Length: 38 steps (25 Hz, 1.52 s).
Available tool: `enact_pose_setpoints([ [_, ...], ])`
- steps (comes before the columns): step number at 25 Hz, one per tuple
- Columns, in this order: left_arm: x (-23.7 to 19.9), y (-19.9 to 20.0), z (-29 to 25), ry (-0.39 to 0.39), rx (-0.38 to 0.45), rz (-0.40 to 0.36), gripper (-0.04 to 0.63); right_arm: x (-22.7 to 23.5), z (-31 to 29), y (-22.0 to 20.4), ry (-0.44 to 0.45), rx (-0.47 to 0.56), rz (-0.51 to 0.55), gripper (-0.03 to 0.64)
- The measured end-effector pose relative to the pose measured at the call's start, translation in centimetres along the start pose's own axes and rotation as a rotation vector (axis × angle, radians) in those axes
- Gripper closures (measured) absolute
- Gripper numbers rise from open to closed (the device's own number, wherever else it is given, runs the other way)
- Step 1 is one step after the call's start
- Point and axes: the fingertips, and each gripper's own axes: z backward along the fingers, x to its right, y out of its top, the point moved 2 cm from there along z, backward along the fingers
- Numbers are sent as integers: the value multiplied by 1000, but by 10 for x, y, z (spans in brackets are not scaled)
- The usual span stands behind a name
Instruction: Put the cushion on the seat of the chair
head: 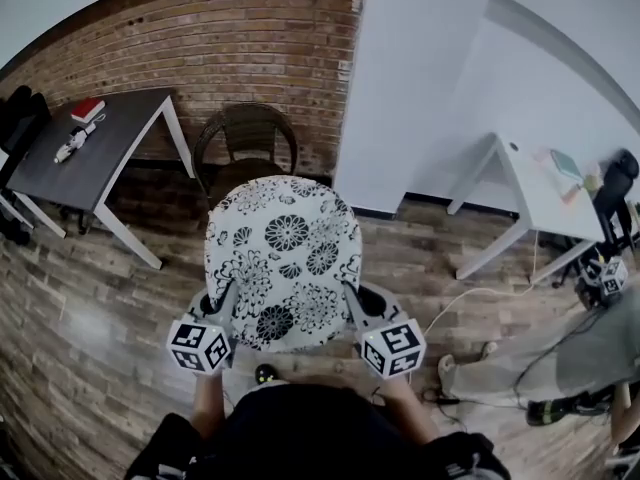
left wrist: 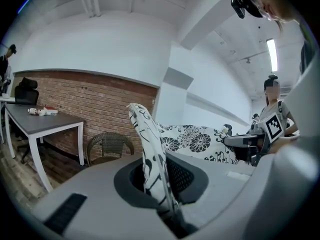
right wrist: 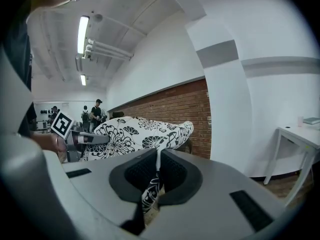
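Against the brick wall (head: 230,38) stands the chair (head: 247,133), its seat bare. Well short of it the cushion (head: 283,258) hangs in mid-air. The left gripper (head: 228,294) and right gripper (head: 350,298) are each clamped on its near edge. Such thin pinches may slip, dropping it to the floor (head: 90,338).

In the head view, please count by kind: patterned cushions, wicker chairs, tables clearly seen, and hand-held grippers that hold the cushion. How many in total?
cushion: 1
wicker chair: 1
tables: 2 (dark table, white table)
hand-held grippers: 2 (left hand-held gripper, right hand-held gripper)
total: 6
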Motion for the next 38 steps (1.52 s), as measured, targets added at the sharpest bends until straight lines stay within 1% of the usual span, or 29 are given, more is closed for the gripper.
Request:
enact_pose_setpoints([
  [3, -16, 2, 4, -6, 0, 1, 586, -8, -11, 4, -13, -6, 3, 607],
  [6, -42, 3, 3, 2, 6, 16, 586, -17, -31, 6, -23, -19, 8, 607],
  [12, -96, -1, 23, -2, -10, 30, 586, -57, -71, 3, -35, -31, -6, 607],
  [15, -121, 0, 30, 18, -12, 45, 586, -70, -88, 6, -27, -44, -13, 607],
  [18, -129, -3, 35, 28, -6, 57, 586, -75, -95, 4, -23, -56, -11, 607],
  [22, -152, -1, 43, 46, 2, 52, 586, -90, -116, 9, -2, -51, -2, 607],
  [26, -157, -4, 42, 66, 8, 56, 586, -87, -122, 4, 5, -56, -1, 607],
  [31, -183, -4, 51, 74, 6, 89, 586, -107, -141, 8, 16, -69, -9, 607],
  [35, -191, -6, 42, 81, -16, 115, 586, -103, -153, 4, 21, -78, -38, 609],
  [38, -201, 0, 31, 98, -18, 117, 586, -97, -176, 10, 48, -66, -53, 609],
])
